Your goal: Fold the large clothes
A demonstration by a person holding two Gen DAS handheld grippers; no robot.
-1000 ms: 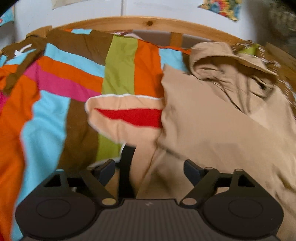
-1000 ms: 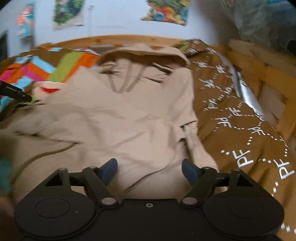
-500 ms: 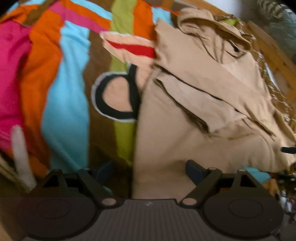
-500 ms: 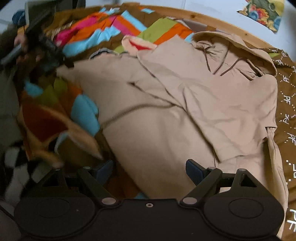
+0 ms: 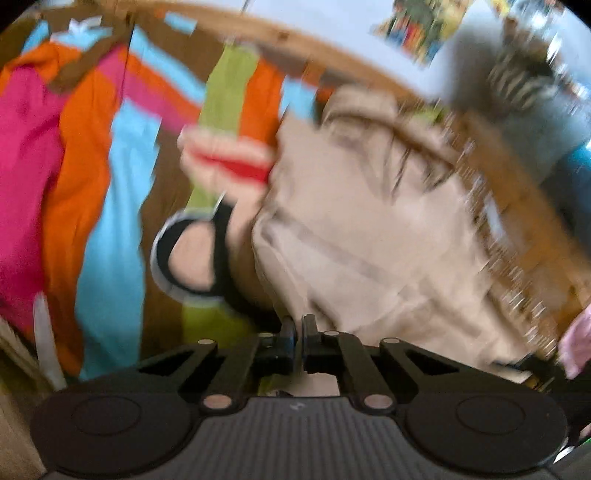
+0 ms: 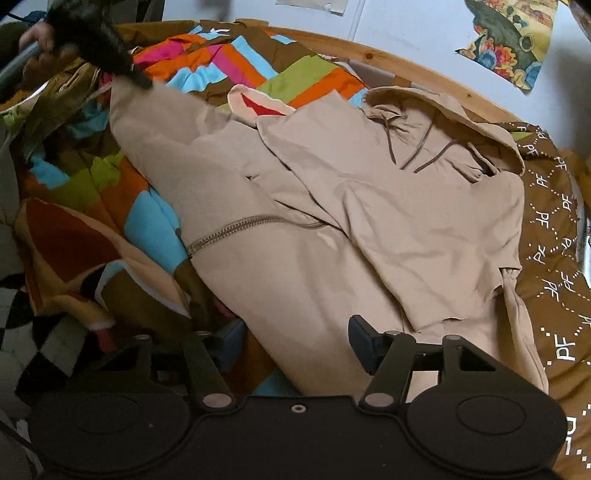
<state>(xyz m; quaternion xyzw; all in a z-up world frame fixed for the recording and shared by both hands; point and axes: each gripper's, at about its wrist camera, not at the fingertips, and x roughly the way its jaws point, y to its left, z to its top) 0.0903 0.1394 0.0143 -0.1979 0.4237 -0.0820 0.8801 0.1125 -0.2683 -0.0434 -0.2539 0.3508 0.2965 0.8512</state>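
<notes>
- The left wrist view is heavily blurred; the left claw (image 5: 298, 332) has its fingers pressed together with only a sliver between them, pinching the near edge of the hoodie (image 5: 369, 236).
- Only this view shows that pinch close up; the hoodie spreads ahead and to the right of the left claw, its hood (image 5: 369, 110) at the far end.
- To the left of the left claw lies the quilt (image 5: 92, 166), in pink, orange, blue and green blocks, with a black ring motif (image 5: 184, 254) just ahead-left of the fingers.
- The right wrist view is sharp, and shows what the blur hides: the hoodie's zip (image 6: 236, 230), drawstrings (image 6: 417, 147) and folded sleeve (image 6: 369, 206).
- The right claw (image 6: 295, 341) stands wide open, holding nothing; the hoodie's hem lies between its fingers, and I cannot tell if they touch it.
- Far ahead-left of the right claw, the other claw (image 6: 107, 51) grips a hoodie corner, lifted off the quilt.
- Right of the right claw lies a brown cover (image 6: 554, 258) printed with white "PF" marks.
- Beyond, a wooden bed frame (image 6: 424, 70) curves under a pale wall (image 6: 406, 26) with a poster (image 6: 509, 44).
</notes>
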